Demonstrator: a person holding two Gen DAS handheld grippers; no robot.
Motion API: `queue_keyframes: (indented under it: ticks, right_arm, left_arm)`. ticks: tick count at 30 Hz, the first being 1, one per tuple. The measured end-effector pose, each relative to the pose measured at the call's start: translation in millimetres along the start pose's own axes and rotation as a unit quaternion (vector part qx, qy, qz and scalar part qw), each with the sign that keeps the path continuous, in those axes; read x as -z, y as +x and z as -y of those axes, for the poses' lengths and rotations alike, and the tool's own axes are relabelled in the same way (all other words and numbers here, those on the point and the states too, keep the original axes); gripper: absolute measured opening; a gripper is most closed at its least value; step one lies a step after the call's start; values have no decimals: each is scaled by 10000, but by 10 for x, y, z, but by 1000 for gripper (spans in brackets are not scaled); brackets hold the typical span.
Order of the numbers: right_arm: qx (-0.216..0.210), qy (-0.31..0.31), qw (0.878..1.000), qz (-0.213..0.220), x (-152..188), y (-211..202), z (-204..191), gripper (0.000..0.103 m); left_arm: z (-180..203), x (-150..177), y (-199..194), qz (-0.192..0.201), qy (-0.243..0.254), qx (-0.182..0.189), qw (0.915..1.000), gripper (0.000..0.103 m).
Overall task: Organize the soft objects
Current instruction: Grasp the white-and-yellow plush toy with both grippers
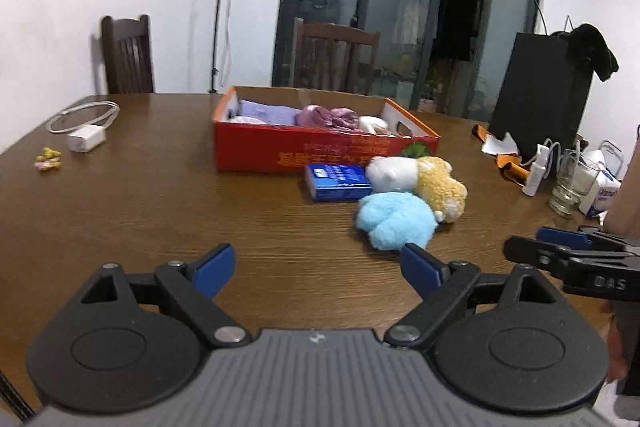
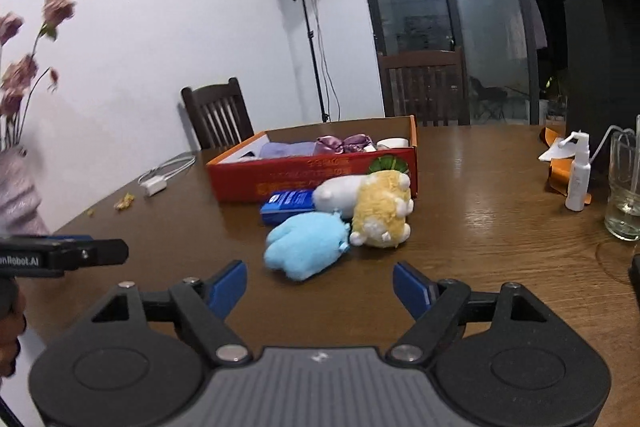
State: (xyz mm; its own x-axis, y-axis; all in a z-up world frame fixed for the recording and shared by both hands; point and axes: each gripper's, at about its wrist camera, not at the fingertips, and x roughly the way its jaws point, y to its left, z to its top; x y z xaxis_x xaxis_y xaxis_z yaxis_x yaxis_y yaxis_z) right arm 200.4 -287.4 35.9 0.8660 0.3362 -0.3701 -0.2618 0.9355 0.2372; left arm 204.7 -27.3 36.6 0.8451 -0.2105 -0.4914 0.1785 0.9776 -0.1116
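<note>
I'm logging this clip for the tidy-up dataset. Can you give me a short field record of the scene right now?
surface: wooden table
container: red cardboard box, open, purple cloth inside
loose soft items: blue plush, yellow-and-white plush, touching, in front of the box
beside them: blue packet
left gripper: open, empty
right gripper: open, empty, facing the blue plush

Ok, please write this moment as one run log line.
left gripper: open, empty | right gripper: open, empty | blue plush: on table, nearest | box: partly filled
</note>
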Motion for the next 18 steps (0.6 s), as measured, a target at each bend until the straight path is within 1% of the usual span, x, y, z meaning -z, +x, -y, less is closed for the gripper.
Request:
queue_keyframes:
  ticks: [4,6,7,11,13,15,17,18]
  right_arm:
    - [-40,186,9998,69,-98,209,126,79]
    - [-27,274,9996,67,-170,337,205,79]
    - [-5,289,9995,88,-211,420,240,78]
    - [-12,494,9988,68,-351,788,427,67]
    - [39,640,9979,61,-404,979,532,63]
    - [87,824,9966,-32,-424,1154,634,60]
    - [21,998,9949,-143,-405,1306,719,59]
    - [-3,1044,9943,-207,-379,1365,744,57]
  left_arm:
    - [85,-123,254,4,-41,388,9992,90]
    - [135,-234,429,30,-10,508,9987,86]
    - [170,-291,536,35,6,551,9985,82]
    - [302,-557,1086,34,54,964,9953,68]
    - [363,-686,1409,-66,56,1184,9929,66]
    - [415,-799,1746,-240,87,1205,9924,64]
    - [461,-840,1984,-436,156,1123,9926,63]
    - [476,-849,2079,-474,180,1123,9924,63]
